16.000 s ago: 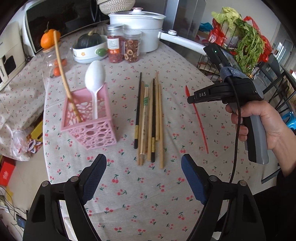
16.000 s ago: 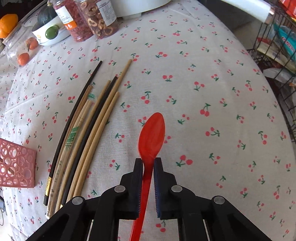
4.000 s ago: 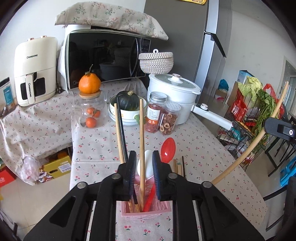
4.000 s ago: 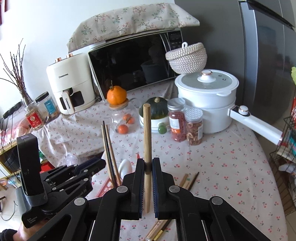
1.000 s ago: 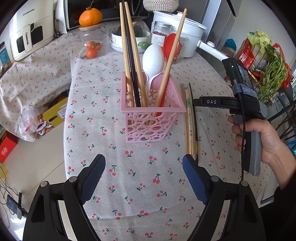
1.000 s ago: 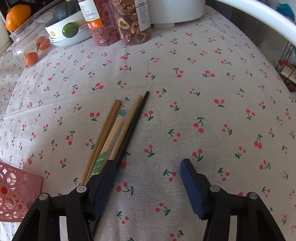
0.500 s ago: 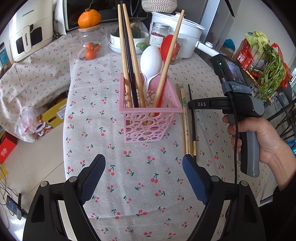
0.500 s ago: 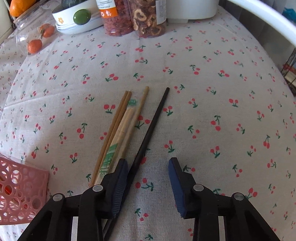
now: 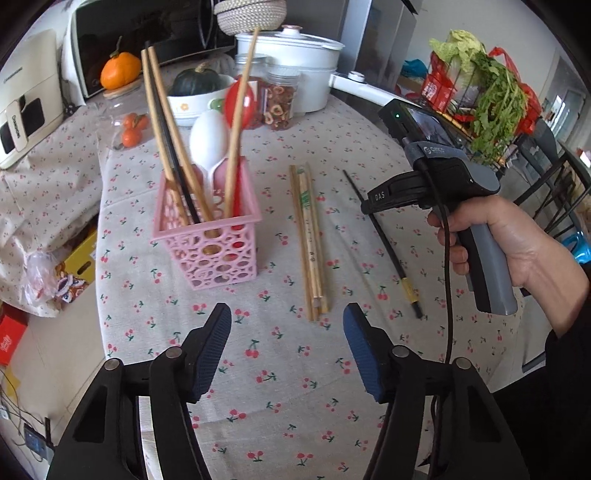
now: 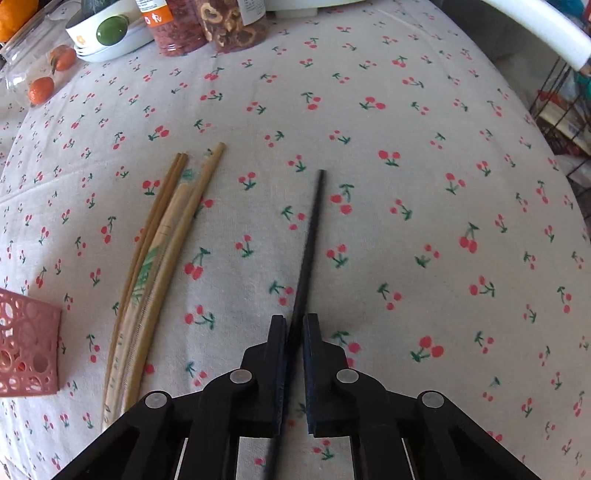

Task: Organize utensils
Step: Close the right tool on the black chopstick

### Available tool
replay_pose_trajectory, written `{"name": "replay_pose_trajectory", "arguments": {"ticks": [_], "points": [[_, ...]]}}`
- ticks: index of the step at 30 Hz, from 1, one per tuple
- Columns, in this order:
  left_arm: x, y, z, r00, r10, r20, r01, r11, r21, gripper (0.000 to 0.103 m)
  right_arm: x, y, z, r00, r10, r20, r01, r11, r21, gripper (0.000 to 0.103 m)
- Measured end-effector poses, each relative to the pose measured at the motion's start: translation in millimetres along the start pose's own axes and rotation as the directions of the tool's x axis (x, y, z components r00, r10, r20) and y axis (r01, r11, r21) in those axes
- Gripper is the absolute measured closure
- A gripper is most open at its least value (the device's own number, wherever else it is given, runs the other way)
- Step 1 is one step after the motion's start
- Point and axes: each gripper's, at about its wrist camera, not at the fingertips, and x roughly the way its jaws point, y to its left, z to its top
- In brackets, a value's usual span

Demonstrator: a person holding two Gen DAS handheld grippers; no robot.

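Right gripper (image 10: pixel 294 328): clamped on the black chopstick (image 10: pixel 308 243), pads pinching the shaft from both sides.
Black chopstick: ran forward from between the right fingers, tip over the cherry-print tablecloth (image 10: pixel 424 155); in the left wrist view, slanted below the right gripper (image 9: pixel 369 201), gold-banded end nearest the camera.
Wooden chopsticks (image 10: pixel 155 258): lay bundled on the cloth left of the right fingers, apart from the black one.
Left gripper (image 9: pixel 287 332): spread wide, nothing between the pads, above the cloth.
Pink basket (image 9: pixel 207 240): stood ahead and left of the left fingers; held chopsticks, a white spoon (image 9: pixel 208 138) and a red spoon (image 9: pixel 239 101).
Jars (image 10: pixel 207 22): far beyond the right fingers, at the table's back edge.
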Motion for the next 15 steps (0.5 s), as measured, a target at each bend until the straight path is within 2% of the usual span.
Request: {"name": "replay_pose_trajectory", "arguments": {"ticks": [1,3,5,7,10,12,15], "points": [[2,-8,2,1.0,-0.001,-0.003,0.001,1.0,0.011,0.047,-3,-6,-2,1.0,0.004,-0.002,-0.004,1.0,0.008,0.099],[8,-24,8,1.0,-0.012,-0.014,0.013,0.999,0.031,0.062,-9,-20,-6,1.0,0.011,0.007,-0.011,1.0,0.023,0.099],[18,-42,16,0.999,-0.023,-0.029,0.024,0.998,0.057,0.07,-18,-35,-9,0.999,0.035,0.017,-0.036,0.998,0.049,0.099],[31,-57,28,0.998,-0.036,-0.045,0.038,0.998,0.052,0.073,-27,-51,-14,0.998,0.062,0.028,-0.064,0.995,0.073,0.099],[57,-71,52,0.995,-0.061,-0.08,0.061,0.998,-0.005,0.074,-37,-67,-18,0.995,0.087,0.04,-0.09,0.992,0.09,0.099],[74,-78,68,0.992,-0.072,-0.1,0.068,0.997,-0.042,0.08,-42,-75,-23,0.993,0.104,0.046,-0.109,0.989,0.102,0.099],[98,-81,90,0.993,-0.04,-0.114,0.032,0.997,-0.065,0.086,-50,-86,-28,0.991,0.123,0.053,-0.129,0.984,0.122,0.099]]}}
